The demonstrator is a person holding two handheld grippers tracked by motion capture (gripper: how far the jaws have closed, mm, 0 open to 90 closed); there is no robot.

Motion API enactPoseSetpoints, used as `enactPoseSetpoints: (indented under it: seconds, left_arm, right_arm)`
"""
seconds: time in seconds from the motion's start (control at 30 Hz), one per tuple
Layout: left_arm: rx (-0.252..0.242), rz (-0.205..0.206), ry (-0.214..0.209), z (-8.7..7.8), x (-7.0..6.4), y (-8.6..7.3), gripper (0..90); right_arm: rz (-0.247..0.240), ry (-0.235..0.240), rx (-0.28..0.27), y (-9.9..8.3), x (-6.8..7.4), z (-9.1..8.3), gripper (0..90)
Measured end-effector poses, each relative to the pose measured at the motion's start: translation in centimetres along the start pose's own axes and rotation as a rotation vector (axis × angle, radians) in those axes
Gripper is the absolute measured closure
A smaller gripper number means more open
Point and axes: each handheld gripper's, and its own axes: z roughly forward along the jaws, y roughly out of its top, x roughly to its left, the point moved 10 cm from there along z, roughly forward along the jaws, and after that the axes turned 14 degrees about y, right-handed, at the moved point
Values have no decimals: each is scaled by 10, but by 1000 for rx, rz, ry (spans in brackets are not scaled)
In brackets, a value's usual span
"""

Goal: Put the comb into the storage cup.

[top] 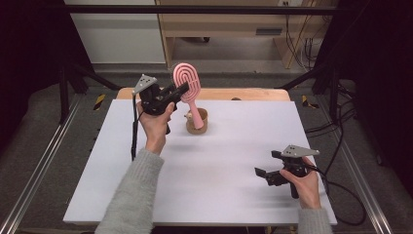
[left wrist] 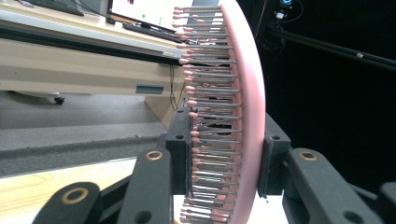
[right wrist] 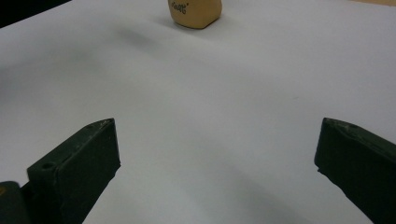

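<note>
1. The left gripper [top: 182, 89] is clamped on a pink hairbrush [top: 187, 84], one jaw against the bristles and the other against the back of the brush head [left wrist: 250, 116].
2. The hairbrush stands nearly upright, head up, and its handle reaches down into a small tan cup [top: 197, 122] at the far middle of the white table [top: 219, 165].
3. The right gripper [top: 267, 165] hovers low over the near right of the table, jaws spread wide and holding nothing, well apart from the cup [right wrist: 195, 13].
</note>
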Motion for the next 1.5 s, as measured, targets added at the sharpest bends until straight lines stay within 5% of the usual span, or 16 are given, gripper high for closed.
enactPoseSetpoints:
  seconds: [1.5]
  left_arm:
    - [-1,-23,65,40,14,0,640]
  right_arm:
    - [4,5,8,-2,0,2,5]
